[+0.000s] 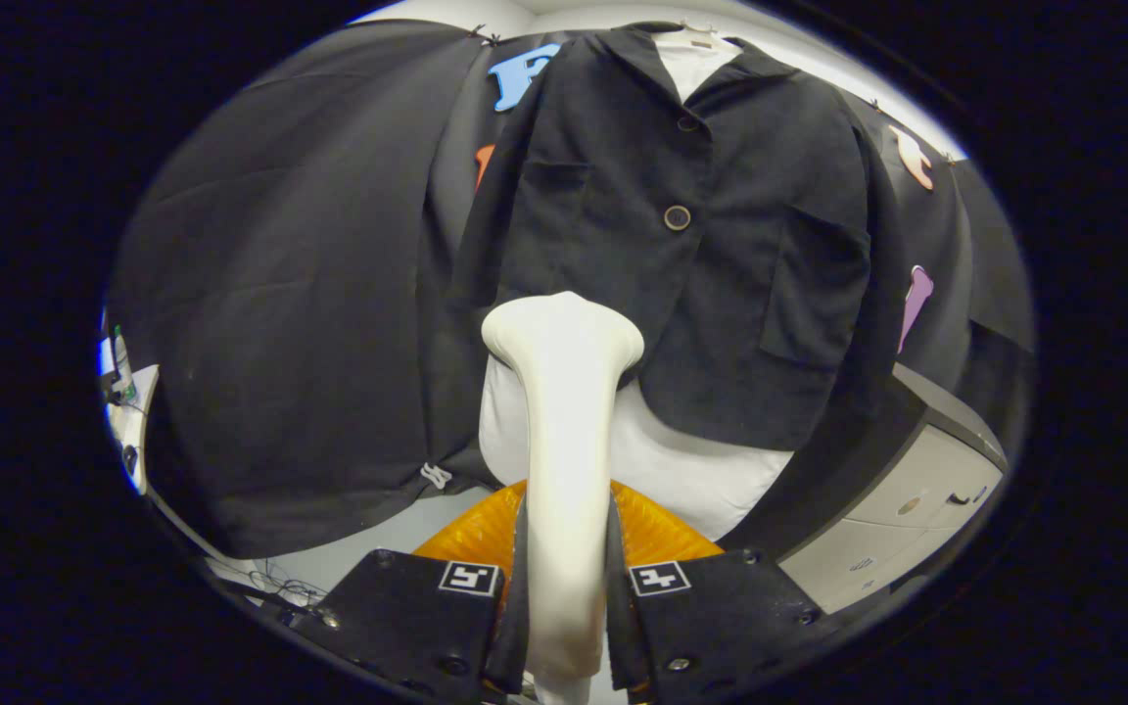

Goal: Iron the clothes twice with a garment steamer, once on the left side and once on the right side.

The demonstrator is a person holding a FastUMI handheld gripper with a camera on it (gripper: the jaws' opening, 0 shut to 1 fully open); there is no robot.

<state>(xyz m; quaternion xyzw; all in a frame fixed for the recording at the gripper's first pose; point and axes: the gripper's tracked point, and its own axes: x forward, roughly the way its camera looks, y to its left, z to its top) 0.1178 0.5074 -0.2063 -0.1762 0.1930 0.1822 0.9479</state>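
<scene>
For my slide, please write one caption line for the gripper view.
Tool shut on white garment steamer, its head held before the hanging black buttoned jacket over a white shirt.

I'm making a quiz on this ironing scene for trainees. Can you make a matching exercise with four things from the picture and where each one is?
Things:
1. garment steamer
2. dark jacket
3. orange object
4. grey drawer cabinet

Places:
A. hanging ahead, beyond the steamer's head
B. low down, just behind the fingers
C. clamped between the gripper fingers
D. off to the right, below the jacket's hem

Pairs: 1-C, 2-A, 3-B, 4-D
</scene>
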